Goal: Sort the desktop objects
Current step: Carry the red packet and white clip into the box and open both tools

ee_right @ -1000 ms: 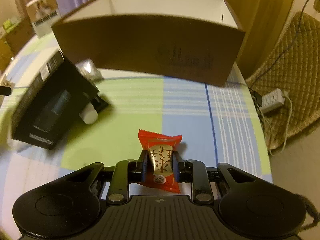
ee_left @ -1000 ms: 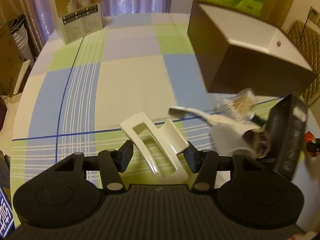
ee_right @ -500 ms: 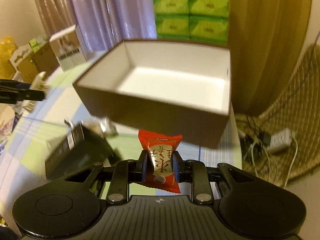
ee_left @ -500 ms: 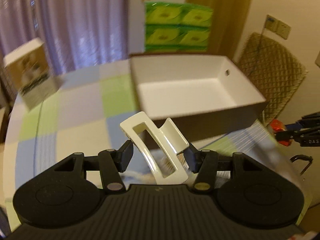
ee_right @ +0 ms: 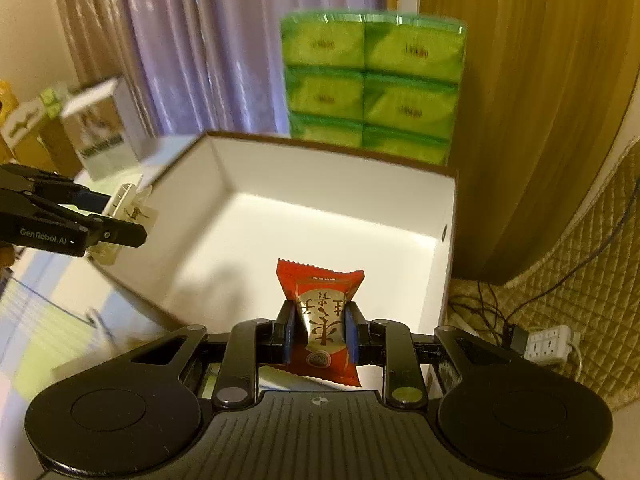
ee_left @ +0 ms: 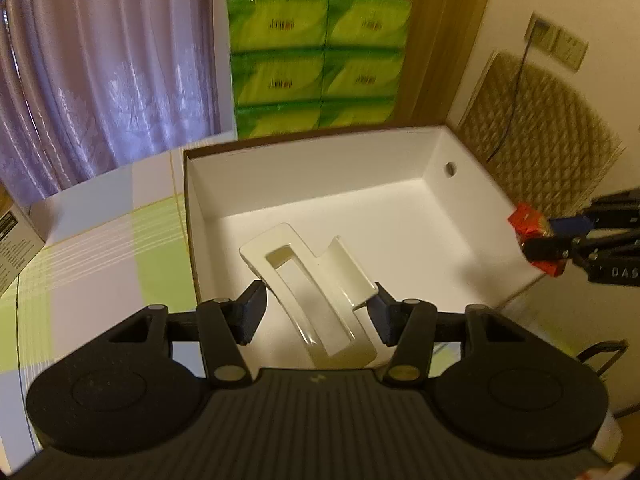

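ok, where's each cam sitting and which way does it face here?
Left wrist: on the left gripper, looking forward and down into the box; own fingers hold the hair clip.
Right wrist: on the right gripper, facing the box from its other side; own fingers hold the snack packet.
Shared: box, green packs, curtain, and each other's gripper.

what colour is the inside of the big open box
White inside the brown cardboard box, clearest in the right wrist view.
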